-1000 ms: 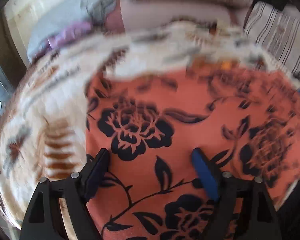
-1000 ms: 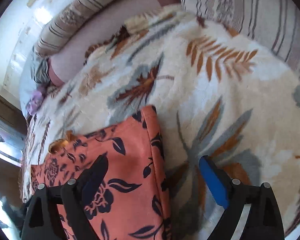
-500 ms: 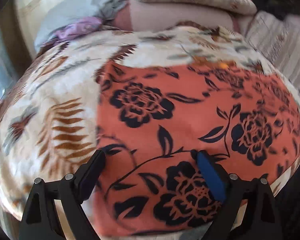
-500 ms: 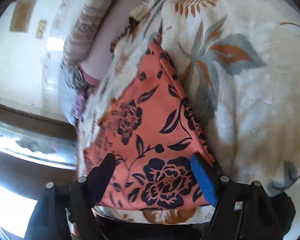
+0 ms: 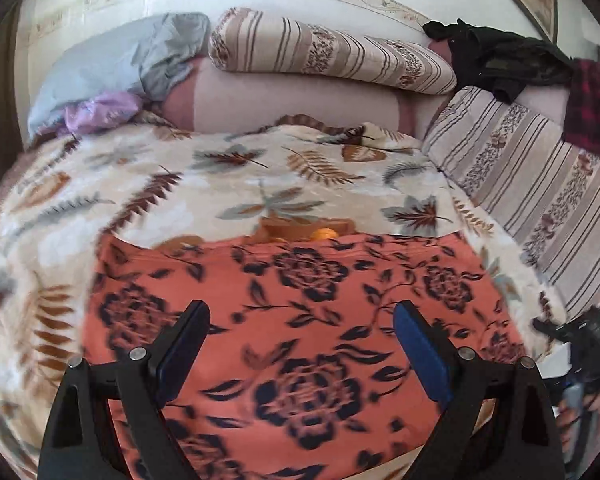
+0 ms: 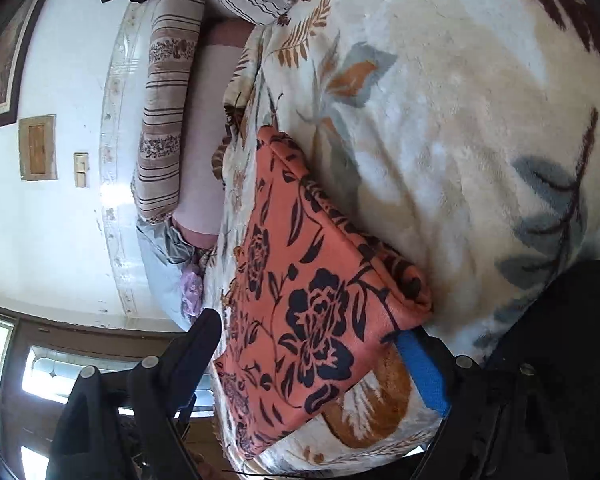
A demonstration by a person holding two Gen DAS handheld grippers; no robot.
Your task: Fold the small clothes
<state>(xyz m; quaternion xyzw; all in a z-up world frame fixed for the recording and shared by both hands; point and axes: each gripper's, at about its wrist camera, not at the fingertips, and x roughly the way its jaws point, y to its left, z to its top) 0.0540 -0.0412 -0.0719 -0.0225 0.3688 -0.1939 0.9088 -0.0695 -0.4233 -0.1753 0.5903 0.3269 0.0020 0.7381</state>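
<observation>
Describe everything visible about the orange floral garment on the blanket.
The orange floral garment is soft cloth printed with black roses, leaves and vines. It lies flat, folded to a rough rectangle with layered edges showing at one side, on the cream leaf-patterned blanket. Both grippers' open jaws sit over it, gripping nothing.

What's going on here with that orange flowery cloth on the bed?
A person holding a gripper in each hand is folding the orange floral garment that lies on the leaf-print blanket. Both the left gripper and right gripper are open above the cloth, gripping nothing. The garment lies folded flat, with a doubled edge.
</observation>
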